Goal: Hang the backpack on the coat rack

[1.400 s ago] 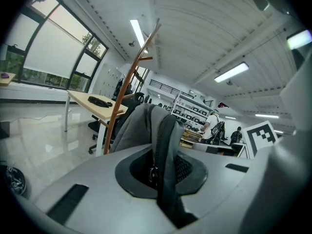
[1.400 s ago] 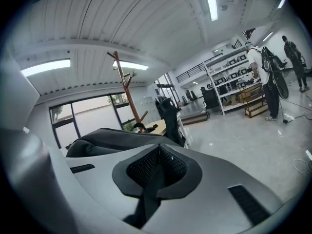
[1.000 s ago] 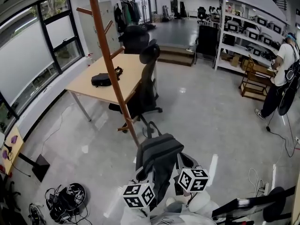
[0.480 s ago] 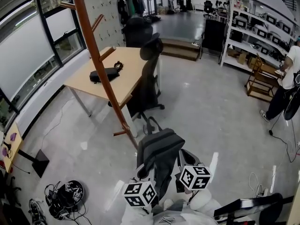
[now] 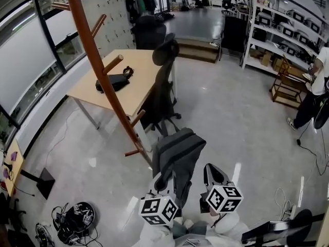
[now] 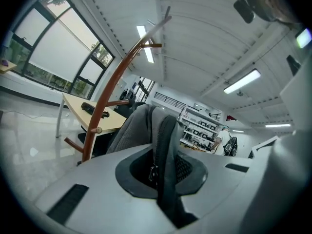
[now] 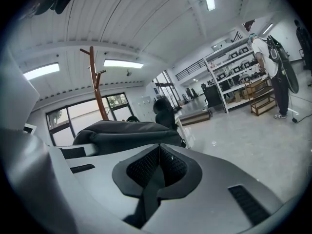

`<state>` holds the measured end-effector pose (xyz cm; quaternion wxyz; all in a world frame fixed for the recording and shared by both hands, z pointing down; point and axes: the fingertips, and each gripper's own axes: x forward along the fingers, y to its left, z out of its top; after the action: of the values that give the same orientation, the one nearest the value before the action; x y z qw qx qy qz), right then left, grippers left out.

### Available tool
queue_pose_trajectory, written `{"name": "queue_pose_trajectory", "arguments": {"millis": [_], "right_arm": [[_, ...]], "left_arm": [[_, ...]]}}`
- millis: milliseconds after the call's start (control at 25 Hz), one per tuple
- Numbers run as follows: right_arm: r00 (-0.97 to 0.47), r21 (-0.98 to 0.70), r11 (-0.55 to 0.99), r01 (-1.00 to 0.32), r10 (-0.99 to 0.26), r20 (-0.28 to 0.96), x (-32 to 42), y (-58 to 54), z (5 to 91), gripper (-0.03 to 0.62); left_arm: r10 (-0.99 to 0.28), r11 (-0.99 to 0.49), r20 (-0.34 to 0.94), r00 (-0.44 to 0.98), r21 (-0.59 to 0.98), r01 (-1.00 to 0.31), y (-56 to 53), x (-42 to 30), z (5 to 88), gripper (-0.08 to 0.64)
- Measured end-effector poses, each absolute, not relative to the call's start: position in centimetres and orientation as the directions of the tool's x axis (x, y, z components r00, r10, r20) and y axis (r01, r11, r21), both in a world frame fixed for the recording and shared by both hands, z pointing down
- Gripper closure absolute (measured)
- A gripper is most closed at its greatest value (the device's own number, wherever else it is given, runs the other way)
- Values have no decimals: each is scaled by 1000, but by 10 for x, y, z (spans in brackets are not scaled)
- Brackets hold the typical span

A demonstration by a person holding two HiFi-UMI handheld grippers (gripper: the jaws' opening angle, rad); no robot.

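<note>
While held by two hand-held grippers (image 5: 162,183) (image 5: 211,173), one backpack (image 5: 177,151).

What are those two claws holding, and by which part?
The grey backpack: left gripper pinches a padded strap, right gripper a thin webbing strap.

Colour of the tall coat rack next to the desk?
Reddish-brown wood. The tall wooden coat rack shows best in the head view.
</note>
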<state>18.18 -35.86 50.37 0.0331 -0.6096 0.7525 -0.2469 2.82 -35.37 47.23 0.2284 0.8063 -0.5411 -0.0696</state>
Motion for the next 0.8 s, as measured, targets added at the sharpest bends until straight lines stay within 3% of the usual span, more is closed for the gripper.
{"name": "queue_pose_trajectory", "arguments": {"millis": [440,800], "right_arm": [[-199,-362,62,-930,-914,354,209,-349,539,578],[-213,-337,78,-938,-898,385,210,-351,546,580]], "left_arm": [[-961,-248,-1,277,452,-857,-396,18,451,537],[-986,-162,-37,163,464,-871,-407,6,451,537]]}}
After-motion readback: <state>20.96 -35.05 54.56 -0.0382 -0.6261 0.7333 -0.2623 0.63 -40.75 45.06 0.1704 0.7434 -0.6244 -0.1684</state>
